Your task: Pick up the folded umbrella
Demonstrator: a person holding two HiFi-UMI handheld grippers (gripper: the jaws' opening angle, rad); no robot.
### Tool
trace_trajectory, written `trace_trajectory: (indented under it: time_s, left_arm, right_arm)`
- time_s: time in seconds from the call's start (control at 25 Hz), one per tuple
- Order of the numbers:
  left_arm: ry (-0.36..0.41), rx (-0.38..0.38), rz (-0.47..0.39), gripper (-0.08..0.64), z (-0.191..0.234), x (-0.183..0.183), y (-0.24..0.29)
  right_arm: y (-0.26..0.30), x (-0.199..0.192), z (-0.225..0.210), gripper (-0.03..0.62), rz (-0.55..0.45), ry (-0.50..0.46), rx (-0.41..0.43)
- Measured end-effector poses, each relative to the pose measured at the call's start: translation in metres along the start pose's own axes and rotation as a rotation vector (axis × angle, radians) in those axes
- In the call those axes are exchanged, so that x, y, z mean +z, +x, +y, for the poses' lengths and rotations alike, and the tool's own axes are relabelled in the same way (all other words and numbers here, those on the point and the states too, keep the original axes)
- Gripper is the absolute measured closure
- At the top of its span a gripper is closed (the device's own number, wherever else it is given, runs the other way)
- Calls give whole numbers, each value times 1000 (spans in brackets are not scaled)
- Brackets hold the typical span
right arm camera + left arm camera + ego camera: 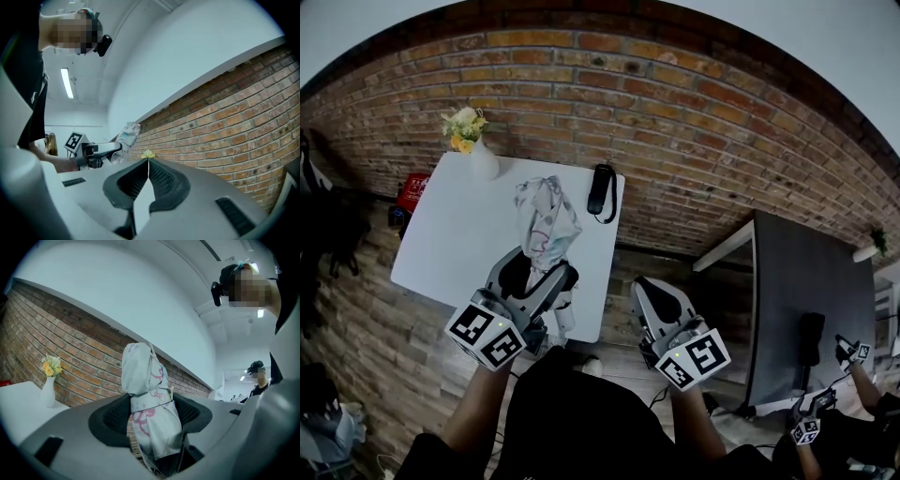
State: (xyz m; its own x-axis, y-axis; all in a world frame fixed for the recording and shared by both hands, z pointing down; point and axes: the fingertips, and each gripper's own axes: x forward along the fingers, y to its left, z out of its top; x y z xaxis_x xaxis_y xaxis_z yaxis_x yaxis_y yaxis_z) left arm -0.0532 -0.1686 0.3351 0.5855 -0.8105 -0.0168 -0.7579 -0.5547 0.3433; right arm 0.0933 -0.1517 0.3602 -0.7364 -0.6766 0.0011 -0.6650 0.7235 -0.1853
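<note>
- The left gripper has its jaws closed on the folded umbrella. It grips at about mid-length, just under the strap, probably so the bundle balances and does not tip.
- The umbrella stands upright at the centre of the left gripper view, its handle end hanging below the jaws. In the head view it sits at the near edge of the white table and looks lifted clear of it.
- Its canopy is soft, crumpled pale fabric printed with pink loops. The ribbed black pads suit a slippery cloth like this.
- The right gripper is empty, its pads pressed together. It sits off the table, right of centre in the head view, seemingly kept out of the way.
- A white vase of yellow flowers stands at the table's far corner, before the rough brick wall.
</note>
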Motion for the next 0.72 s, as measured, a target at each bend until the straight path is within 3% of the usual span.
trace_trajectory:
  time_s: [0.28,0.72]
  left_arm:
    - [1,31,-14,276,-19,-4,-20]
    - [26,-3,-21,276,-21,1,-29]
  right_arm:
    - [-16,2,10,569,-2,-2,40]
    - [-18,4,16,571,-7,-24,29]
